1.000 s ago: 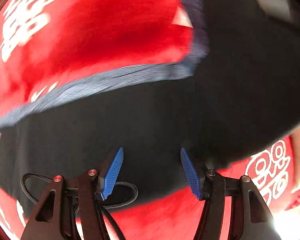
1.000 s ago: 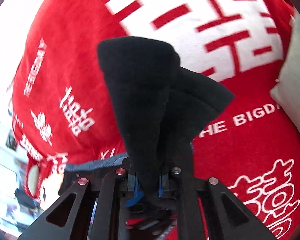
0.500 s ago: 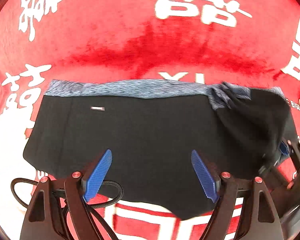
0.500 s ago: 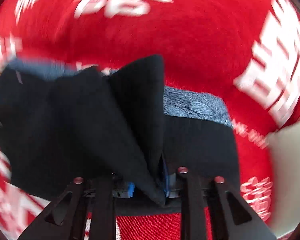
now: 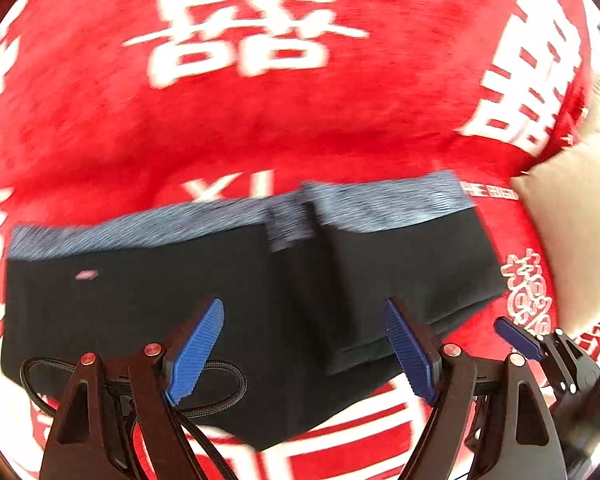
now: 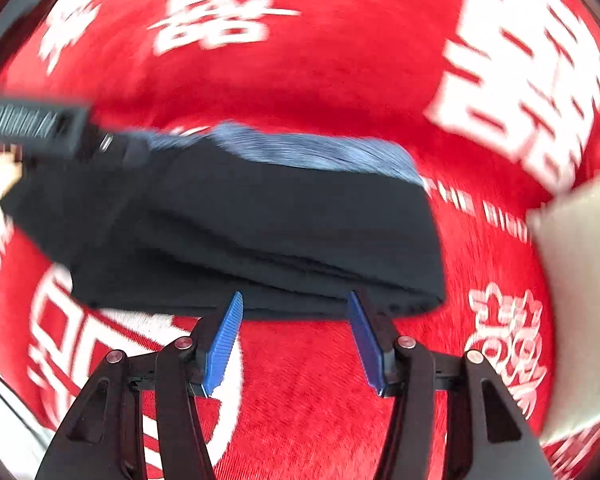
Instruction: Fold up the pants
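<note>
Left wrist view showed the pants point(image 5: 148, 304) lying flat on the red blanket point(image 5: 260, 120), black cloth with the grey-blue waistband point(image 5: 140, 232) along the far edge. Their right portion had been laid over the middle, so a doubled panel point(image 5: 400, 272) sat on top with its own strip of waistband roughly in line with the rest. Half a second earlier that flap was bunched and airborne in my right gripper; a second earlier it hung from shut jaws well above the blanket. Now it rested on the garment, which I read as one lengthwise fold finished.

My right gripper point(image 6: 296, 344) had let go: its blue pads point(image 6: 222, 344) stood wide apart just short of the near hem, with bare blanket between them and no cloth held. My left gripper point(image 5: 304, 356) hovered over the near edge of the pants with jaws equally wide, gripping nothing, as in both earlier frames. From the right wrist view the folded stack point(image 6: 260, 232) looked several layers thick at its near edge, though motion blur kept me from counting them.

A pale cushion point(image 5: 572, 232) lay beside the pants on the right, apart from them. I judged the next step to be a cross fold, with both grippers free to take the hem or waistband.
</note>
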Available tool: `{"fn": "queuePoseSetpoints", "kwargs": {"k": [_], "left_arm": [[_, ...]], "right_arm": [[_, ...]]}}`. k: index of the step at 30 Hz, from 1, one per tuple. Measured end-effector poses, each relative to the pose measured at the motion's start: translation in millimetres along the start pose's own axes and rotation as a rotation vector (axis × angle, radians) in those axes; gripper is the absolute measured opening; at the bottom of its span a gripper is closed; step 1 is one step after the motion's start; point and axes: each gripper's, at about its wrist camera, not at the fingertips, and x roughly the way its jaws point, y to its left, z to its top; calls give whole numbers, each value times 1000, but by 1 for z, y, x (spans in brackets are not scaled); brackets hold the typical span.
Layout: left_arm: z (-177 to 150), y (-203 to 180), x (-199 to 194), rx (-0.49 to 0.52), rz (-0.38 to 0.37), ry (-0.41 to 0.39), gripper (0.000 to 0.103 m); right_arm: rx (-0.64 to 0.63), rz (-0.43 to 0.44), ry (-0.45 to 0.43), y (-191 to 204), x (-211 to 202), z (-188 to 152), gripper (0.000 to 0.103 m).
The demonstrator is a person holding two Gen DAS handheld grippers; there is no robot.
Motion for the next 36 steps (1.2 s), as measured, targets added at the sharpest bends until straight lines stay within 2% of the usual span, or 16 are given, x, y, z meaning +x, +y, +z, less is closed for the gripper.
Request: {"fn": "queuePoseSetpoints", "kwargs": {"k": [3,4,5,7,9,11,15,19,23,24,25,26,27,28,32,36], "left_arm": [[8,-14,14,26,-41,32,83],[10,-18,21,27,-52,53,78],[10,-19,27,26,-60,74,56],[7,-26,39,22,-71,149,27],[3,-29,45,14,-74,183,7],[-4,-33,43,34,-45,188,6],[-35,-28,57,44,25,220,6],[-42,-33,53,40,46,158,6],[-43,-33,44,-15,55,127,8],[-44,-32,40,-30,66,121,13],[-46,-29,34,-41,83,120,33],[-45,-27,30,-53,107,115,66],[-46,-24,25,-73,139,96,80],[-47,-21,19,-87,151,68,86],[-50,-13,8,-116,198,49,86],[-59,2,0,-158,246,54,86]], "right_arm": [[98,23,16,-18,-3,1,59],[125,33,23,-26,-2,2,59],[143,42,29,-33,1,5,59],[179,65,43,-42,3,5,58],[209,94,55,-51,6,6,49],[253,126,71,-63,8,5,43],[284,146,78,-69,6,-2,42],[287,171,84,-78,12,3,42],[310,218,63,-94,26,36,42],[312,225,58,-97,32,48,42],[311,228,57,-98,38,58,42],[311,229,59,-99,45,69,42],[310,239,60,-98,51,78,42],[308,251,62,-95,57,87,43],[253,286,90,-63,77,108,43],[147,315,105,-12,86,110,43]]}}
